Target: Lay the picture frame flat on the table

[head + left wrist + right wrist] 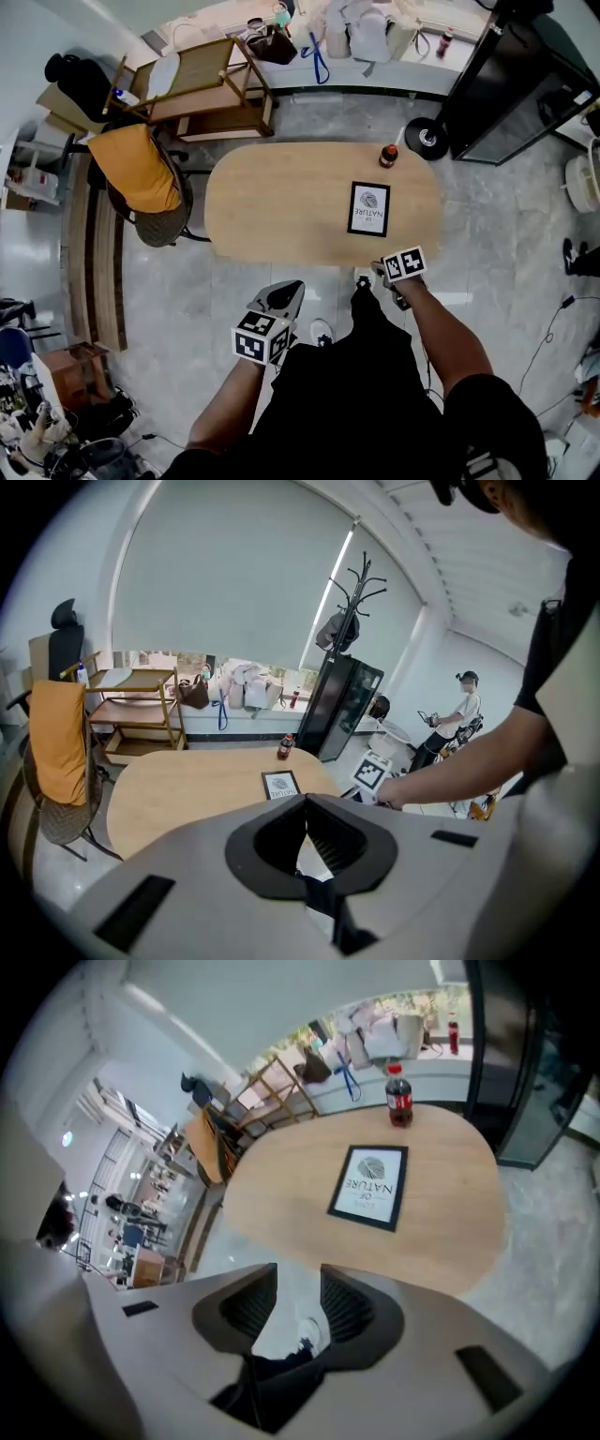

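The black picture frame (368, 208) with a white print lies flat on the right half of the oval wooden table (281, 206). It also shows in the left gripper view (279, 785) and the right gripper view (370, 1187). My right gripper (386, 274) hovers off the table's near edge, just short of the frame; its jaws (298, 1274) stand apart with nothing between them. My left gripper (286, 289) is held low by my body, away from the table, with its jaw tips (305, 803) together and nothing in them.
A cola bottle (388, 156) stands at the table's far edge beyond the frame. A chair draped in orange cloth (141, 169) sits at the table's left end, a wooden shelf cart (206, 84) behind it. A black cabinet (516, 84) stands far right. A person (459, 714) sits in the background.
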A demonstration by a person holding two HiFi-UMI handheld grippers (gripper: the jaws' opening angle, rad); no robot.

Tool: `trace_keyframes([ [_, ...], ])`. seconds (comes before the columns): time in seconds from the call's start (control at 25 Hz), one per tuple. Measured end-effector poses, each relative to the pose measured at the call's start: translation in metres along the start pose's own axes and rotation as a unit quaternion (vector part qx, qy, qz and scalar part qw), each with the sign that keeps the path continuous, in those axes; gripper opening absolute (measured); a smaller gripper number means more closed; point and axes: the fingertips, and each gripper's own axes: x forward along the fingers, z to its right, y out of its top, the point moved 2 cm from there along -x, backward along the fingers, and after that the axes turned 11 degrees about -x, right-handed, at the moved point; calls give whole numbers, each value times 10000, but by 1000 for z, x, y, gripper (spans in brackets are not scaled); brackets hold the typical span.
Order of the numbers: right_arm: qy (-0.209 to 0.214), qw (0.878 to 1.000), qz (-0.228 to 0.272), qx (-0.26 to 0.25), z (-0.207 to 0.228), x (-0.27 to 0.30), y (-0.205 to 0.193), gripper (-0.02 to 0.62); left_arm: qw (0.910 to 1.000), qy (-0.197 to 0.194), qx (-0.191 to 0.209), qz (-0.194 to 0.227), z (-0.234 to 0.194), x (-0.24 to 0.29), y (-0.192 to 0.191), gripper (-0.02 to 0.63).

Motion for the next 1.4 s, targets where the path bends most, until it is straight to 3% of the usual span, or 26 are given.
trace_keyframes([
  [0.12, 130, 9921, 1223, 251, -58, -49, 11, 136, 9998, -114, 70, 171, 0, -17, -11, 5],
  [0.28, 207, 9648, 2600, 328, -134, -133, 17, 96, 9975, -535, 317, 321, 25, -46, -15, 5],
  [0.32, 184, 9568, 2888, 289, -150, -154, 15, 57, 9964, -682, 374, 341, 35, -54, -18, 5],
  [0.44, 139, 9342, 3564, 74, -199, -204, 4, 15, 9918, -1093, 576, 339, 60, -74, -33, 5],
  [0.6, 121, 9069, 4162, -646, -252, -257, -4, 5, 9873, -1291, 842, 386, 81, -90, -48, 5],
  [0.72, -25, 8982, 4220, -1229, -270, -282, -4, 3, 9862, -1326, 836, 530, 93, -101, -46, 5],
  [0.88, -191, 9013, 3966, -1734, -271, -292, -5, 2, 9864, -1190, 897, 697, 105, -105, -45, 5],
  [1.12, -110, 9060, 3726, -2006, -262, -314, -21, 2, 9898, -940, 590, 896, 126, -93, -47, 5],
  [1.4, 1, 9002, 3826, -2081, -240, -336, -44, 2, 9885, -869, 777, 969, 168, -79, -47, 5],
])
